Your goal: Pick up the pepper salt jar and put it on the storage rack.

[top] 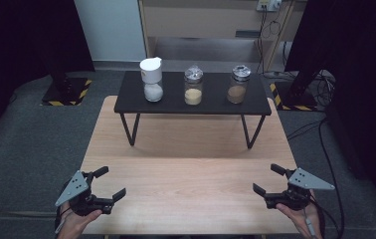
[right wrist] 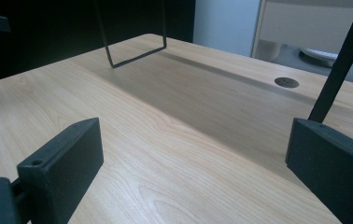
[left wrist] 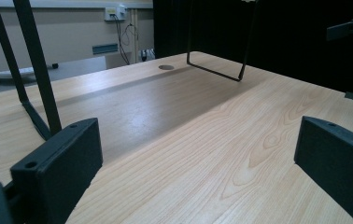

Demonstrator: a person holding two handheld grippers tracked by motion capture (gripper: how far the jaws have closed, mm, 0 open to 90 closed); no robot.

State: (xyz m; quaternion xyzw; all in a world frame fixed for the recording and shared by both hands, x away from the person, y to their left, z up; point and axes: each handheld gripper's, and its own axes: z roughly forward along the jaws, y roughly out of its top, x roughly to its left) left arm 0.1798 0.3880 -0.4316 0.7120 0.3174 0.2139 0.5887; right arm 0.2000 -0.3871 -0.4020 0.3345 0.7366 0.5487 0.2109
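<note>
Three jars stand in a row on a low black shelf [top: 211, 105] at the far side of the wooden table [top: 191, 174]. The left jar [top: 152, 79] has a white cap and white powder, the middle jar [top: 193, 85] holds pale yellow grains, and the right jar [top: 237, 84] holds brown grains. My left gripper [top: 111, 182] rests open near the table's front left corner, nothing between its jaws. My right gripper [top: 268, 179] is open at the front right, also holding nothing. In the left gripper view my gripper [left wrist: 198, 158] faces bare wood; the right gripper view shows the same for my gripper [right wrist: 193, 158].
The shelf's thin black wire legs [left wrist: 34, 70] [right wrist: 338, 70] rise ahead of each gripper. A round cable hole [right wrist: 286, 82] sits in the tabletop beyond the shelf. Black curtains flank the table, and cables lie on the grey floor at the right [top: 320, 129].
</note>
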